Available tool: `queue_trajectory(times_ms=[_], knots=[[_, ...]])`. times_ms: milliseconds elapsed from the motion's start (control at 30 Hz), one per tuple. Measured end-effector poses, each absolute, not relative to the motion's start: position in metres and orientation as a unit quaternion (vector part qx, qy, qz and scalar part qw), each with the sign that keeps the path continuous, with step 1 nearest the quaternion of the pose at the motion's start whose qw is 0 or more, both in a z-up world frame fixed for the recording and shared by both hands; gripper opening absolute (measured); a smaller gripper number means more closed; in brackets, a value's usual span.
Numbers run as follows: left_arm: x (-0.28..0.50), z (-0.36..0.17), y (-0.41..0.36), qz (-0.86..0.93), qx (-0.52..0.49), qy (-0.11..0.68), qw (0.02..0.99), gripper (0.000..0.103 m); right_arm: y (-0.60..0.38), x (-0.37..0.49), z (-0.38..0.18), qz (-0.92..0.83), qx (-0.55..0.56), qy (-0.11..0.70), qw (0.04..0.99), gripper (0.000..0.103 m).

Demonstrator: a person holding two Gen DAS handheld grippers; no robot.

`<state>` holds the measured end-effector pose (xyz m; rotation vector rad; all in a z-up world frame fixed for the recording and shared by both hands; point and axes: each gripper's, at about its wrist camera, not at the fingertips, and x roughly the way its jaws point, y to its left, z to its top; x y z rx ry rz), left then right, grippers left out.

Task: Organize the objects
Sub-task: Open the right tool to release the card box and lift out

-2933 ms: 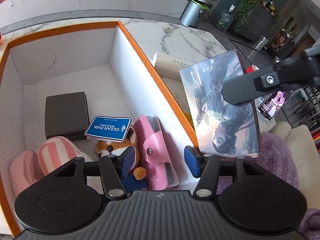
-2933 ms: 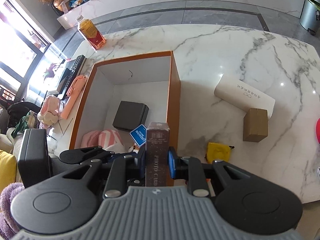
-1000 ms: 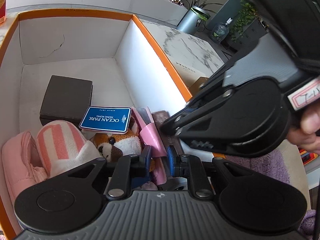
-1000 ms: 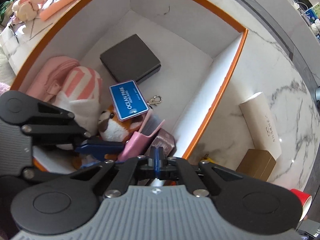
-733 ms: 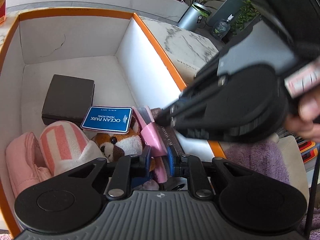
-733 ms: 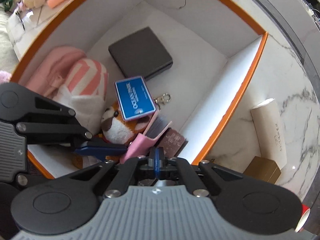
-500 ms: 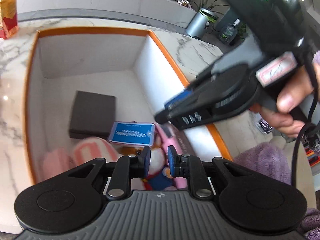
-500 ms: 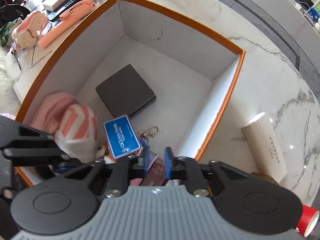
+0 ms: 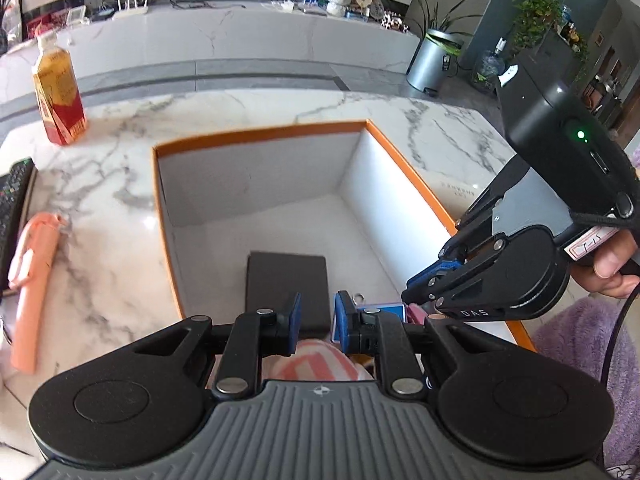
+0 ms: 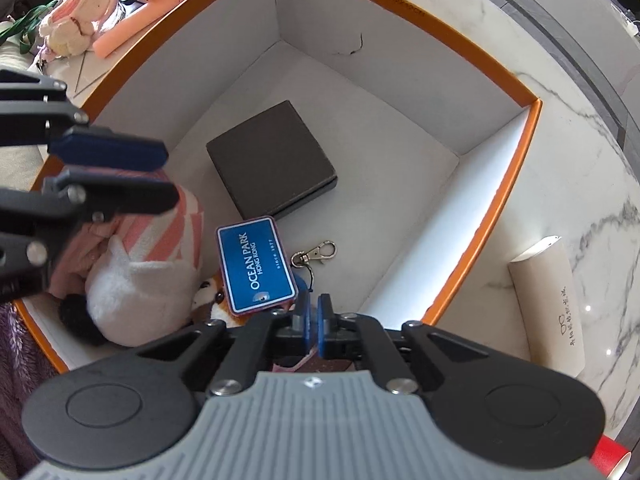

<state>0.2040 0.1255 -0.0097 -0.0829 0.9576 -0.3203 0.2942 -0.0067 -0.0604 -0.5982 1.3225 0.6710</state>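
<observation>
An orange-rimmed white box [image 9: 260, 135] [image 10: 400, 12] holds a dark square box [image 9: 286, 280] [image 10: 272, 160], a blue Ocean Park tag [image 10: 256, 264] [image 9: 384, 310] lying on a plush fox [image 10: 216, 304], a pink-striped soft toy [image 10: 168, 236] [image 9: 312, 364] and a pink wallet [image 9: 416, 314]. My left gripper [image 9: 316, 320] [image 10: 156, 176] hangs over the box's near end, its jaws almost together and holding nothing. My right gripper [image 10: 314, 312] [image 9: 412, 304] points straight down beside the tag. Its jaws are closing to a sliver, with nothing visible between the pads.
A drink bottle [image 9: 60, 96], a keyboard [image 9: 12, 200] and a long peach case [image 9: 34, 280] [image 10: 152, 12] lie left of the box. A white tube [image 10: 548, 304] and a red cup [image 10: 608, 456] are on its right. A purple blanket [image 9: 580, 352] borders the marble table.
My left gripper let go of the pink wallet and lifted back above the box. My right gripper put the brown album into the box, opened briefly and came together again.
</observation>
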Motion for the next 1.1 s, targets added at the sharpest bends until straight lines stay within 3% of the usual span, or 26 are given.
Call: queue_trajectory(times_ms=[67,300,667,1100], knots=[[0.207,-0.003,0.128,-0.145,-0.026,0.455,0.878,0.026,-0.005,0.301,-0.054,0.309,-0.251,0.584,0.708,0.010],[0.215,0.022,0.142,-0.090,0.019,0.465,0.880,0.038,0.019,0.315,-0.060,0.329,-0.262,0.559,0.714,0.010],[0.228,0.008,0.160,-0.072,0.002,0.523,0.849,0.036,0.059,0.309,-0.106,0.412,-0.480,0.430,0.644,0.021],[0.231,0.001,0.165,-0.079,-0.004,0.529,0.845,0.029,0.089,0.294,-0.109,0.518,-0.520,0.377,0.565,0.020]])
